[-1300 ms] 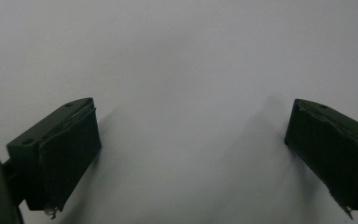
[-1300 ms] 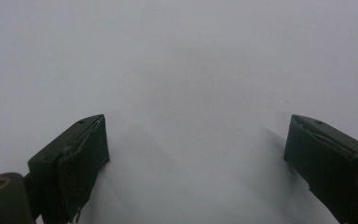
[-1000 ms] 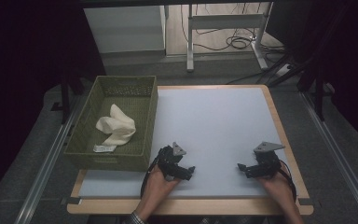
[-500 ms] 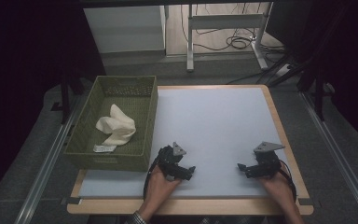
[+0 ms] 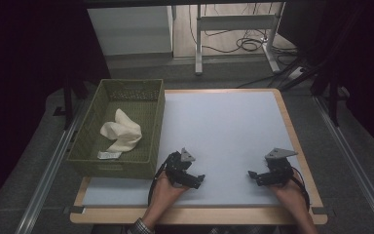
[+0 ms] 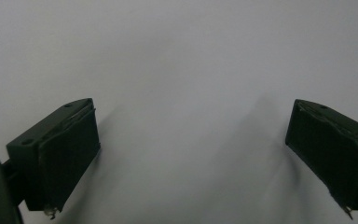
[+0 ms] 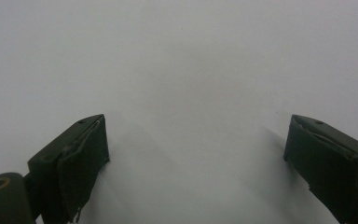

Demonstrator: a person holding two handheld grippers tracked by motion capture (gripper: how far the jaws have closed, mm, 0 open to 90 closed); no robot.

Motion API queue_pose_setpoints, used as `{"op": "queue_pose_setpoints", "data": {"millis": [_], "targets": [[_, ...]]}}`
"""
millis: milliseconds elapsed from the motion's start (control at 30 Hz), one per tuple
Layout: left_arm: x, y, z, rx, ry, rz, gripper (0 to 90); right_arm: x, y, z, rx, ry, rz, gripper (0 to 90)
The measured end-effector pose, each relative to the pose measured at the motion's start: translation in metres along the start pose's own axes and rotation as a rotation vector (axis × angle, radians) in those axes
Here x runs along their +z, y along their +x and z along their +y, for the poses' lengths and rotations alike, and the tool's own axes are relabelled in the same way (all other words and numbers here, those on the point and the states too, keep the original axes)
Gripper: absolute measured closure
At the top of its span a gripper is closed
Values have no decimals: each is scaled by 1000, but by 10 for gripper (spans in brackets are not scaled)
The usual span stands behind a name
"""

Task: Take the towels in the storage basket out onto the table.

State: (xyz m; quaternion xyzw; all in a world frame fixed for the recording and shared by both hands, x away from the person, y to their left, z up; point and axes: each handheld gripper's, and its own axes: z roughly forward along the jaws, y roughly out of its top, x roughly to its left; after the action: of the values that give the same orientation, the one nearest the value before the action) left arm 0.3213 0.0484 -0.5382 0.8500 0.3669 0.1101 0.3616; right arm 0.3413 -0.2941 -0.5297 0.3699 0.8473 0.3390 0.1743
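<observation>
high view: the left claw (image 5: 198, 180) and the right claw (image 5: 253, 175) rest low over the near edge of the table (image 5: 224, 131), each held in a hand (image 5: 163, 192) that enters from below. compared with the pictures taken half a second and a second earlier, nothing has shifted: both claws, the basket and the cloth lie where they lay. this stillness suggests a pause, either at the start of the work or after the cloth has been put away; the pictures do not settle which.

left claw view: the two black jaws stand wide apart, with bare pale table surface (image 6: 182, 70) between and ahead of them. nothing is gripped.

right claw view: the jaws likewise stand wide, with bare table surface (image 7: 191, 70) between them. nothing is gripped.

container: a green woven basket (image 5: 156, 122) sits on the table's left side, just beyond and to the left of the left claw, and well apart from the right claw. inside it lies a crumpled cream cloth (image 5: 121, 134), roughly at the middle of the basket floor, with a small pale label or tag (image 5: 108, 155) just beside it towards the near wall. the cloth touches neither claw.

judgement: if the cloth is to be taken out, the left claw is the nearer one and must rise over the basket's near wall before it descends.
</observation>
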Motion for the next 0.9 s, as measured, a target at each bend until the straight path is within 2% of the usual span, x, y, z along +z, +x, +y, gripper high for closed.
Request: {"op": "queue_pose_setpoints", "data": {"millis": [133,333,367,433,767,900], "targets": [[-2,-3,4,27,8,-4,25,0,0,0,-1,0,0,64],[-10,-7,22,53,-11,-26,27,0,0,0,-1,-1,0,64],[-12,-7,28,50,-21,-48,27,0,0,0,-1,-1,0,64],[-14,-8,33,56,-23,-63,29,0,0,0,-1,-1,0,64],[-15,-14,56,96,-20,-93,29,0,0,0,0,-1,0,64],[-19,-15,65,107,-20,-91,30,0,0,0,-1,0,0,64]]}}
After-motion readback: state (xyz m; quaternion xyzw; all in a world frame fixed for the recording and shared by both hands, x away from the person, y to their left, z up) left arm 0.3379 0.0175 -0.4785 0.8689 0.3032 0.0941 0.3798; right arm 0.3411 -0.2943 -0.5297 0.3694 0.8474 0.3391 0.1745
